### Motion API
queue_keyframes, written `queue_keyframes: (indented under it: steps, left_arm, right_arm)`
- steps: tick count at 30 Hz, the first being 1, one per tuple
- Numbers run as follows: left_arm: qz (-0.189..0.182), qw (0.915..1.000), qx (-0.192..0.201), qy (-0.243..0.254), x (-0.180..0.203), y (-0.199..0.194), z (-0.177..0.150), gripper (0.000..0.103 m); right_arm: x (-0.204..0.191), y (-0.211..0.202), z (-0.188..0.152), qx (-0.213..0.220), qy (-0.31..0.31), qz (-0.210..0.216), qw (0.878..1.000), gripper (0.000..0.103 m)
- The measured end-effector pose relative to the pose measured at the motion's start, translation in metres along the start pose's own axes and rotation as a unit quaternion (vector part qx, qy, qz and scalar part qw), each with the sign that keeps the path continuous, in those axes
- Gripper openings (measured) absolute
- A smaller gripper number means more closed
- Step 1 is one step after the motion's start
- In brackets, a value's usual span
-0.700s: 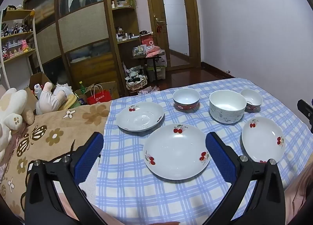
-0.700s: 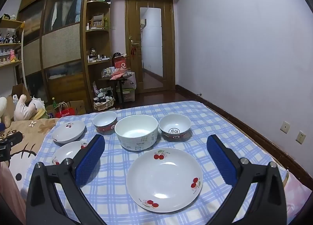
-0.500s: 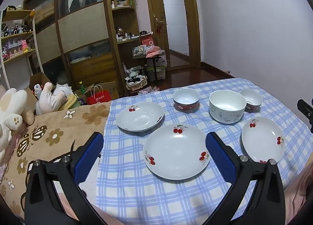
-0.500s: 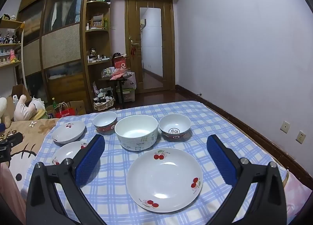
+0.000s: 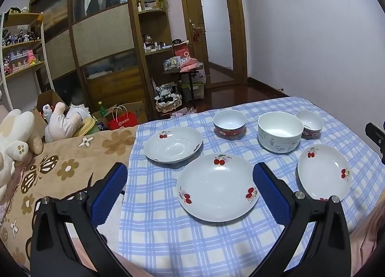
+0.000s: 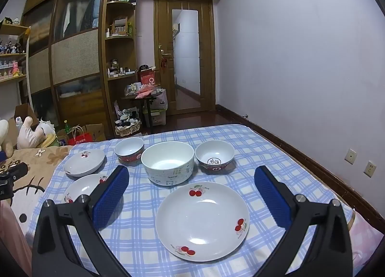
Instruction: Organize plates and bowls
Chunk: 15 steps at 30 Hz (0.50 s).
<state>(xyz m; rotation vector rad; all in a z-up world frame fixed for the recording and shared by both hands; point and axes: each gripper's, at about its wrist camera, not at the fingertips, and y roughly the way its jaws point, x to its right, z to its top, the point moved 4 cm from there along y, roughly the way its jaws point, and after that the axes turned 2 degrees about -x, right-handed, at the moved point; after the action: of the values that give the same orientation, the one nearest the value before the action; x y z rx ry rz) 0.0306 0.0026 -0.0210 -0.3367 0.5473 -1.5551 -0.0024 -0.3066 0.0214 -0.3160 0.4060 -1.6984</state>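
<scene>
While both grippers' jaws gape wide and hold nothing, white cherry-printed plates (image 5: 217,186) and bowls (image 6: 167,162) sit unstacked.

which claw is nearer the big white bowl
Right. The right claw is open just in front of the big white bowl; the left claw is off to the bowl's left, over the middle plate.

My gripper pads (image 6: 109,195) are showing deep blue on black arms. The plates (image 6: 202,220) are gleaming white with red cherries — the cloth (image 6: 134,236) beneath is running in blue-and-white checks. At the left of the frame, a blanket (image 5: 69,156) is showing tan with brown flowers.
</scene>
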Motion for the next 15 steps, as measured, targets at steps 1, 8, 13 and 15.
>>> queue_keyframes:
  steps: [1, 8, 13, 15]
  left_arm:
    - [0.0, 1.0, 0.0, 0.0, -0.0007, 0.0014, -0.0012, 0.102]
    - [0.0, 1.0, -0.001, 0.0, -0.0008, 0.0019, -0.0009, 0.102]
    - [0.0, 1.0, -0.001, 0.0, -0.0003, 0.0016, -0.0017, 0.102]
    - [0.001, 1.0, -0.001, -0.001, -0.0003, 0.0018, -0.0016, 0.102]
  right_arm:
    - [0.0002, -0.0003, 0.0001, 0.001, 0.0, 0.0, 1.0, 0.103]
    - [0.0011, -0.0007, 0.0002, 0.001, 0.001, 0.001, 1.0, 0.103]
    - [0.0005, -0.0004, 0.0001, 0.001, 0.0, 0.001, 1.0, 0.103]
    - [0.0004, -0.0004, 0.0001, 0.001, 0.0, 0.001, 1.0, 0.103]
